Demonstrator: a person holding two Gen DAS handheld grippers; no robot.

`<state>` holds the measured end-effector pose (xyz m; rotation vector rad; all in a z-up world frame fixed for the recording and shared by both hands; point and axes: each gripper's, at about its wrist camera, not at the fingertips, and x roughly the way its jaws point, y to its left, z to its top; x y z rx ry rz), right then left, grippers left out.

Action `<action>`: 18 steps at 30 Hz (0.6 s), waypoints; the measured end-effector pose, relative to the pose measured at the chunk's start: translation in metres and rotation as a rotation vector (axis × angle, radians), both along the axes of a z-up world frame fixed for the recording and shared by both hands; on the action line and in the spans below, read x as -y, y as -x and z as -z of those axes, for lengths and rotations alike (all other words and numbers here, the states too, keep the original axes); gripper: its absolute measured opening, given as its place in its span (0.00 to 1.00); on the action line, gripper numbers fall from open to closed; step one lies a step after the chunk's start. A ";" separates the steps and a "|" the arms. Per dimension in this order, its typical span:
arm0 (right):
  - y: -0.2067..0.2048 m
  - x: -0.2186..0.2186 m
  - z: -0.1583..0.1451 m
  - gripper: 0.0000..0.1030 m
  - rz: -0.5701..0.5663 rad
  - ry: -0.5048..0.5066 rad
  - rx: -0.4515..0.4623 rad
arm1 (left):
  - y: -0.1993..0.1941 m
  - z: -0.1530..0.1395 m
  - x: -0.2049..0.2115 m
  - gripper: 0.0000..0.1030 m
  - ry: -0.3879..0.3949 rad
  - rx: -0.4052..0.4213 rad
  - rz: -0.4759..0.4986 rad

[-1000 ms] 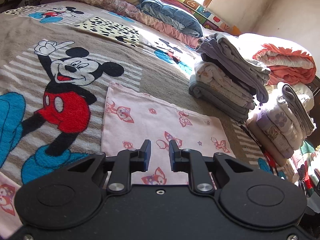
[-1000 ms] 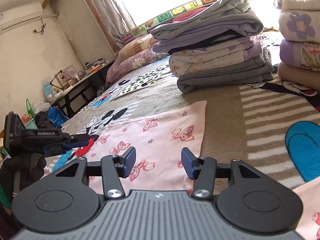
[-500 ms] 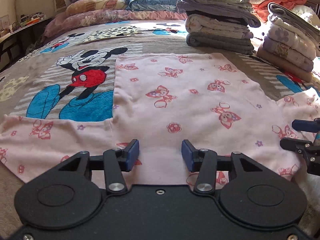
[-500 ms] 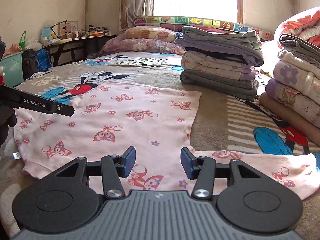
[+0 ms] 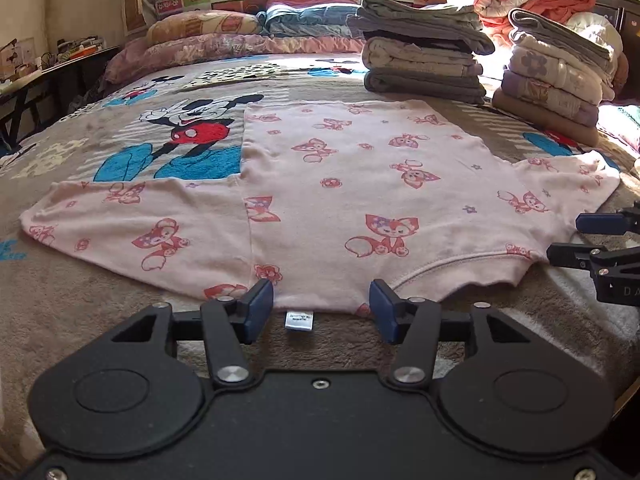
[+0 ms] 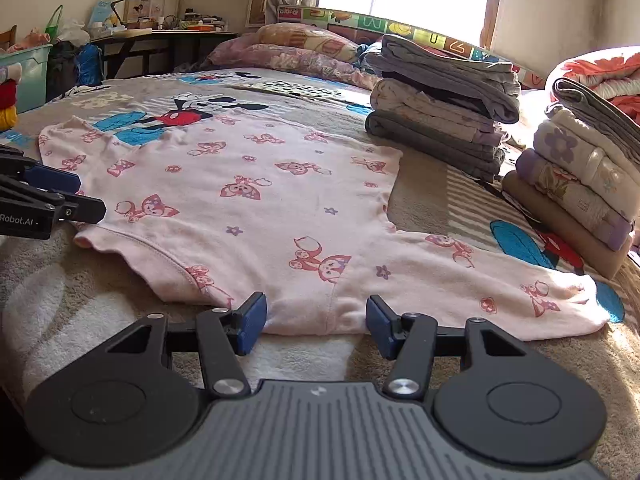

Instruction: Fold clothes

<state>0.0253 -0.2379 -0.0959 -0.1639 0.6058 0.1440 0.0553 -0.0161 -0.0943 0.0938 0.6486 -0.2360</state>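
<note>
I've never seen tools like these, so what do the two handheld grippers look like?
Both are black with two round housings and silver screws. The left gripper has a smooth body, the right gripper a ribbed grey one. The fingers carry blue pads. White lettering marks the left one's side.

Black hand-held gripper (image 5: pixel 321 311), blue pads (image 5: pixel 259 310)

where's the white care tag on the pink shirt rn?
Left wrist view, bottom centre: the small white care tag hangs off the near edge of the pink fox-print shirt, between the left gripper's opening jaws.

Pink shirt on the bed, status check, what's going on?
Left gripper and right gripper opening, nothing pinched. Pink shirt spread flat, unfolded. Folded stacks beyond it, not blocking.
</note>
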 end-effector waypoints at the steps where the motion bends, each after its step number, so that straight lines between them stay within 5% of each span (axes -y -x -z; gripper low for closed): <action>1: 0.002 0.001 0.000 0.55 0.008 -0.011 -0.007 | 0.004 -0.003 -0.002 0.51 0.012 0.014 -0.010; 5: 0.020 0.000 -0.010 0.55 0.014 -0.039 0.065 | 0.014 -0.015 -0.011 0.51 0.049 0.109 -0.068; 10: 0.024 -0.018 -0.014 0.55 -0.046 -0.054 0.200 | -0.003 0.008 -0.012 0.51 0.056 -0.044 -0.069; 15: 0.005 -0.021 0.005 0.56 -0.087 -0.129 0.013 | 0.012 -0.010 -0.023 0.51 0.112 0.067 -0.079; 18: 0.018 -0.012 -0.006 0.55 -0.071 -0.187 0.026 | 0.003 -0.017 -0.058 0.51 0.273 0.080 -0.130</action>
